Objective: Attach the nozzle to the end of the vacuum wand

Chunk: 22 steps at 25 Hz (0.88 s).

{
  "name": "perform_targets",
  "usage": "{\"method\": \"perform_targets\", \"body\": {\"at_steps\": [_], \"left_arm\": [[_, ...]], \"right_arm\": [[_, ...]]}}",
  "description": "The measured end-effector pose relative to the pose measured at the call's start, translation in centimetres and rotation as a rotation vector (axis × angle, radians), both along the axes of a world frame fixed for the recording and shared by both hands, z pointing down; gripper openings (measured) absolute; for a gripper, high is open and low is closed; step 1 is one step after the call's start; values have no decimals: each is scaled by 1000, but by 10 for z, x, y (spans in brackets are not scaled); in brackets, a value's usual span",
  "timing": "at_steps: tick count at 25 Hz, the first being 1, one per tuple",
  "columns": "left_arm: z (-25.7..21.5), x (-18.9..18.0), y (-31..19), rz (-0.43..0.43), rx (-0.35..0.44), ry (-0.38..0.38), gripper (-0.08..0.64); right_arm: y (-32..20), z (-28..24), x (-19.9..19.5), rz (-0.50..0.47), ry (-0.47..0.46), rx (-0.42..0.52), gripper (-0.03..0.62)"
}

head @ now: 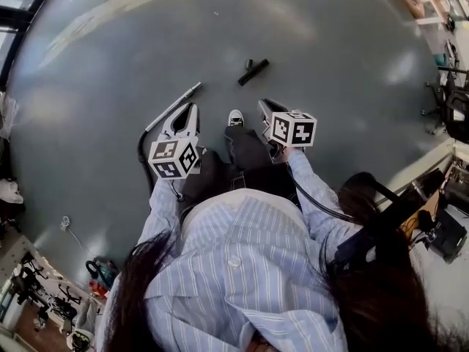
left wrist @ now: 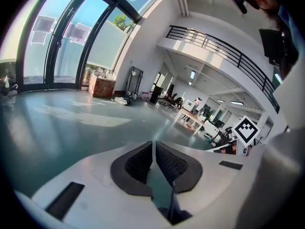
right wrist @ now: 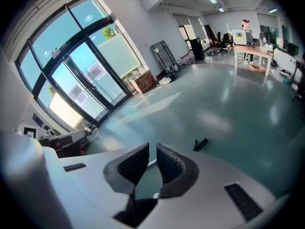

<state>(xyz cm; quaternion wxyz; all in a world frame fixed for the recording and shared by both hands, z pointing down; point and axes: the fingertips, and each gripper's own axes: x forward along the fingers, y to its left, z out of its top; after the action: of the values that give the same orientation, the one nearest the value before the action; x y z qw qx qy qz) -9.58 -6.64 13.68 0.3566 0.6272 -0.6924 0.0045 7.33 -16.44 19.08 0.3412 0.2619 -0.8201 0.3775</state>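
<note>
1. Your left gripper (head: 187,114) has its jaws pressed together. The pads (left wrist: 139,162) meet at their tips and pinch nothing.
2. Your right gripper (head: 264,104) has its jaws all but together, with only a thin slit between the pads (right wrist: 169,165). Nothing is gripped there either.
3. The nozzle (head: 253,71), a small black piece, lies on the grey floor (head: 315,42) ahead of both grippers. It is nearer your right one and touched by neither.
4. The wand (head: 174,107), a silver tube, lies slanted on the floor just left of your left gripper, apart from the nozzle. A black hose (head: 142,151) curves back from its near end.
5. Your shoe (head: 235,118) shows between the two grippers.
</note>
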Motion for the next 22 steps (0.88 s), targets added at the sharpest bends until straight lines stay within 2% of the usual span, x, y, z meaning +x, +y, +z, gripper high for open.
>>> {"method": "perform_targets", "body": {"at_steps": [6, 11, 14, 18, 22], "left_arm": [[48, -6, -64, 5, -85, 13, 8], [101, -19, -83, 54, -167, 7, 8], [163, -28, -93, 73, -234, 7, 8], [238, -47, -93, 61, -296, 35, 8], [286, -71, -97, 61, -329, 23, 8]], "right_arm": [[-62, 61, -9, -82, 61, -55, 35], [-87, 125, -20, -86, 116, -114, 67], [-103, 185, -20, -42, 135, -162, 90], [-107, 269, -14, 53, 170, -282, 110], [-114, 324, -17, 155, 172, -381, 147]]}}
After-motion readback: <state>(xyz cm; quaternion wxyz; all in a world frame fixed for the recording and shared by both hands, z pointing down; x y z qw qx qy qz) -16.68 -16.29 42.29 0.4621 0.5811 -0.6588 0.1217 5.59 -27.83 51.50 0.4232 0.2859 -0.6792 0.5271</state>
